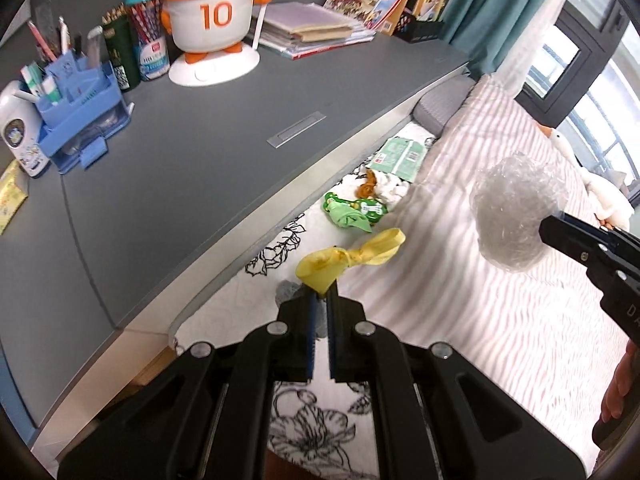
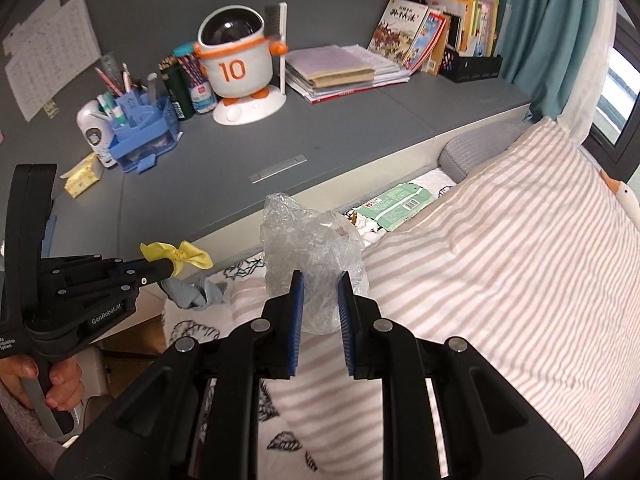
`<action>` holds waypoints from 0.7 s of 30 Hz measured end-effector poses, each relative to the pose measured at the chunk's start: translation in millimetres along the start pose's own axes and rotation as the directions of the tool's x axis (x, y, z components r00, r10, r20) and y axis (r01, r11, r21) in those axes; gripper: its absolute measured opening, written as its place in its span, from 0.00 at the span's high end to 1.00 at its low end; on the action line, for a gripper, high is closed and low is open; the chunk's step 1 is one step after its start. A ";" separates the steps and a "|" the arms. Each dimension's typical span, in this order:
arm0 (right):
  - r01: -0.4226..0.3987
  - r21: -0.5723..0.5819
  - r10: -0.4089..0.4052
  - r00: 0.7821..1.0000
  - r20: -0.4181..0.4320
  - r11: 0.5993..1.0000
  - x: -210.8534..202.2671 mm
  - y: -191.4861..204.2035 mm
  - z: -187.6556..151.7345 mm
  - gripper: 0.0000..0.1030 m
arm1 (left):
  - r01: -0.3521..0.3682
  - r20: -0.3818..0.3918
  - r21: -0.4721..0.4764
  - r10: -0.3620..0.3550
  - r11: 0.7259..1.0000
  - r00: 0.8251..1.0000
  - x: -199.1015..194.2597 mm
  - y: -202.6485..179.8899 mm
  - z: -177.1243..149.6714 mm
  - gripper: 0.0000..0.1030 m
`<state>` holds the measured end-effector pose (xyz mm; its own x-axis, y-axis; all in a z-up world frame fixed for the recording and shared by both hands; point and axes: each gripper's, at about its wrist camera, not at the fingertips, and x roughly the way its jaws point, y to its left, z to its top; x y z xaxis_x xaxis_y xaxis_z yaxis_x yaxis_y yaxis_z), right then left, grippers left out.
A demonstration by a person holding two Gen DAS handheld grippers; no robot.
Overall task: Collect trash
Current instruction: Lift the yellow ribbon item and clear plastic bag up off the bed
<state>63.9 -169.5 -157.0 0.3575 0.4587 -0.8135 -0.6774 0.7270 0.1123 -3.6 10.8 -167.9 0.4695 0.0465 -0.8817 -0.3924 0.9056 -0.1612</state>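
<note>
My left gripper (image 1: 320, 298) is shut on a knotted yellow wrapper (image 1: 348, 258) and holds it above the bed's edge; the wrapper also shows in the right wrist view (image 2: 178, 257). My right gripper (image 2: 320, 280) is shut on a crumpled clear plastic bag (image 2: 310, 248), lifted over the striped quilt; the bag also shows in the left wrist view (image 1: 516, 216). More trash lies in the gap between desk and quilt: a green wrapper (image 1: 354, 212), a brown scrap (image 1: 368, 186), white crumpled tissue (image 1: 394, 188) and a flat green packet (image 1: 402, 156).
A grey desk (image 1: 192, 148) runs along the left with a blue pen organiser (image 1: 80, 120), a white-and-orange robot lamp (image 1: 212, 20) and books (image 1: 316, 28). A pink striped quilt (image 1: 500, 320) covers the bed. A grey cloth (image 2: 192, 294) lies by the bed edge. A goose plush (image 1: 600, 188) lies far right.
</note>
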 end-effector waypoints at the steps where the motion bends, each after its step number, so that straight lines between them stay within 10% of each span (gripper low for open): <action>1: -0.001 0.001 0.001 1.000 0.008 1.000 -9.6 2.0 -3.5 0.84 | 0.001 0.013 0.006 -0.001 1.000 1.000 -10.8 -1.7 -3.2 0.95; 21: -0.035 -0.023 0.038 0.991 0.125 0.999 -113.5 39.0 -47.2 0.85 | 0.012 0.191 0.026 -0.017 1.000 0.981 -135.2 -8.8 -52.9 0.95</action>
<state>-33.4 -217.3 -87.2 0.4095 0.5461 -0.7308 -0.7040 0.6987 0.1276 -105.4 -25.8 -70.8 0.6186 0.1107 -0.7779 -0.3657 0.9168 -0.1604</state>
